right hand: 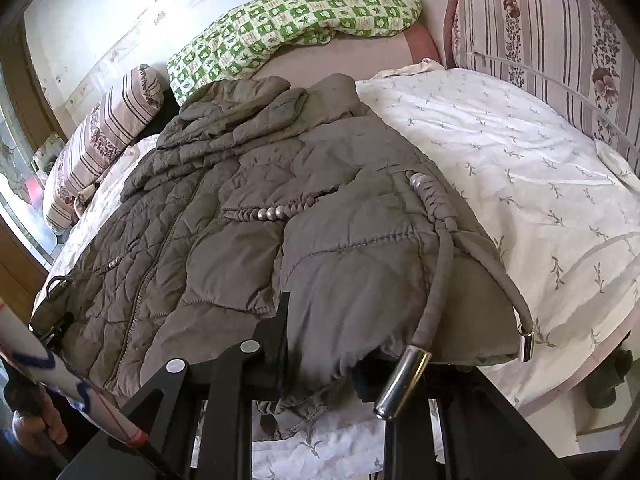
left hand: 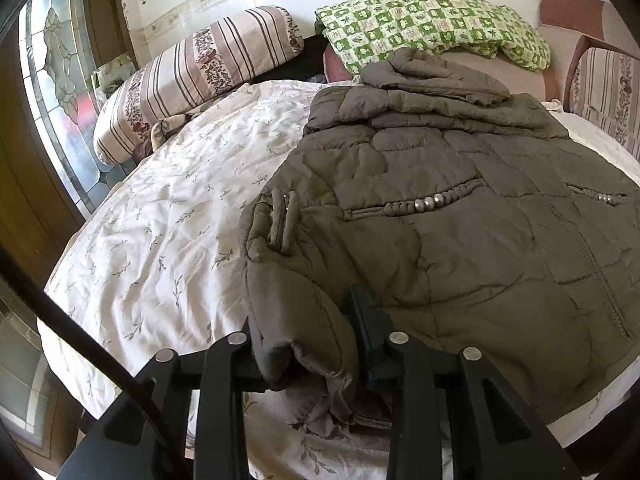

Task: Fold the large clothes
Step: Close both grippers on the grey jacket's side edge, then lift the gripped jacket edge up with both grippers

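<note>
An olive-brown quilted jacket (left hand: 460, 220) (right hand: 240, 240) lies spread on a bed with a white leaf-print sheet (left hand: 152, 220) (right hand: 520, 160), its hood and sleeves bunched at the far end. My left gripper (left hand: 310, 344) is shut on the jacket's near left hem corner, with the padded fabric bulging between the two black fingers. My right gripper (right hand: 320, 360) is shut on the near right hem; its right finger is hidden under the cloth. Two drawcords with metal ends (right hand: 404, 376) hang off that corner.
A striped bolster (left hand: 192, 76) and a green checked quilt (left hand: 432, 24) lie at the far side of the bed. A striped chair (left hand: 604, 88) stands at the right, a stained-glass window (left hand: 56, 80) at the left. A hand (right hand: 36, 428) shows at lower left.
</note>
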A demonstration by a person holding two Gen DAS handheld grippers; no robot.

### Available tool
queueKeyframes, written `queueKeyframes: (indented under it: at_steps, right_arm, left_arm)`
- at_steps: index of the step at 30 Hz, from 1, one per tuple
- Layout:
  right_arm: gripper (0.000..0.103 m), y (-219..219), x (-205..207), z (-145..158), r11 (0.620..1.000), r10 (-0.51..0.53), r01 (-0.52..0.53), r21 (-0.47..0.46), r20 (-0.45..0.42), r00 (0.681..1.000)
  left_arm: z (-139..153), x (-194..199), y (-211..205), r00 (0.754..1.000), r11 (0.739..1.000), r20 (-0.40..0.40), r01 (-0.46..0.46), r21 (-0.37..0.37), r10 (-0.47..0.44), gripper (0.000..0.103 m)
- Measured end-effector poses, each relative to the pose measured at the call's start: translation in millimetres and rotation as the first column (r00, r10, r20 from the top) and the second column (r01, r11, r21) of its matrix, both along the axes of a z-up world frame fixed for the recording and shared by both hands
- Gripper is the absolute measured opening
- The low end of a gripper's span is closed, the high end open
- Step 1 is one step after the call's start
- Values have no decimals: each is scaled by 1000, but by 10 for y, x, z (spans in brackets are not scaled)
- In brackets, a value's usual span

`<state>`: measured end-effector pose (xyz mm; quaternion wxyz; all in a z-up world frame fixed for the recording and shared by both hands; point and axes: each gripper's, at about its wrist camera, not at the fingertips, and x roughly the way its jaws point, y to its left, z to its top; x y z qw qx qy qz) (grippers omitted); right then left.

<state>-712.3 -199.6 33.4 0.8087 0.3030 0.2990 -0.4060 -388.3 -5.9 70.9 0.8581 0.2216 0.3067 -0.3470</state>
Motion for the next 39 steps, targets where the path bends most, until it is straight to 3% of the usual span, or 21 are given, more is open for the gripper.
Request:
queueKeyframes:
  at_steps: [6,15,21,24,39]
  right_arm:
    - [27,-23,-11,-14,1000,-1,1,13,3,1000]
    - [28,-31,-24,-31,1000,-4,4,25,10,1000]
    - [28,-34,-26,-35,1000,-3,3,22,7,1000]
    - [28,-20,-24,-22,1000,-2,2,12,5,1000]
    - [25,0,-11,16,1000,-3,3,-4,12,1000]
  left_arm:
    - [17,162,78,995,998,-91,-45,-36,41,49]
    - [-9,503,316,950,980,-294,-148,-135,104,47]
    - [46,313,232,979,988,-194,-92,-127,67,25]
    - [57,239,192,988,991,-143,-74,-110,58,23]
    - [48,164,140,996,996,-68,-62,-67,57,23]
